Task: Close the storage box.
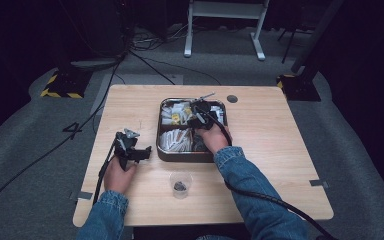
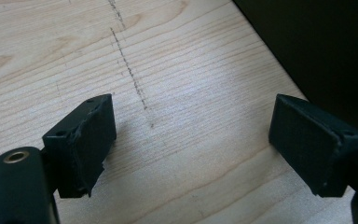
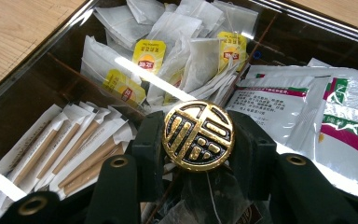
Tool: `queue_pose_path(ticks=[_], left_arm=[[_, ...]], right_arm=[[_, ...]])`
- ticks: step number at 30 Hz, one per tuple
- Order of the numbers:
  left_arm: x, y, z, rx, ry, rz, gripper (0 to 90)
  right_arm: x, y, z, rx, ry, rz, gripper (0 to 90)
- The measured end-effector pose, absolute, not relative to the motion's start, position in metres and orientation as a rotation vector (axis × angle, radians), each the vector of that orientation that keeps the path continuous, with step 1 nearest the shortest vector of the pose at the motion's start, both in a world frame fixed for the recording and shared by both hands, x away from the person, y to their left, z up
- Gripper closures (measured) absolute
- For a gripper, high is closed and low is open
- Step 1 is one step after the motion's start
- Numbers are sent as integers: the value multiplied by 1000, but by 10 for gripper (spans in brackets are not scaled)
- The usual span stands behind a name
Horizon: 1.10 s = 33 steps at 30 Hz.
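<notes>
Resting on the pale wooden table (image 1: 280, 165) at the left, the left gripper (image 2: 191, 140) holds its jaws wide apart over bare wood, gripping nothing. Near centre stands a small clear plastic cup (image 1: 180, 184) with something dark inside. To the right, over the dark metal compartment tray (image 1: 160, 131) of tea bags and sachets, the right gripper (image 3: 198, 140) clamps a round black-and-gold foil-wrapped disc (image 3: 198, 136). Likely a pick in progress; next, lift it clear and carry it toward the cup.
</notes>
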<state>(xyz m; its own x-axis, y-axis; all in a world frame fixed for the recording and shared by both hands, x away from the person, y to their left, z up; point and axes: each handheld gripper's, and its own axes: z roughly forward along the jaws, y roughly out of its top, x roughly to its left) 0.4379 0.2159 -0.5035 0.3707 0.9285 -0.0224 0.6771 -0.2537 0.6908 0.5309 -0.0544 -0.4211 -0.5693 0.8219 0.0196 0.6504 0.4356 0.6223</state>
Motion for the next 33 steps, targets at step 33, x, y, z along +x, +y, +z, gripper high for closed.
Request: queue_pose_path(ticks=[33], left_arm=[[438, 216, -503, 2020, 1381, 526, 153]], right_arm=[[530, -58, -419, 1225, 2393, 909, 486]])
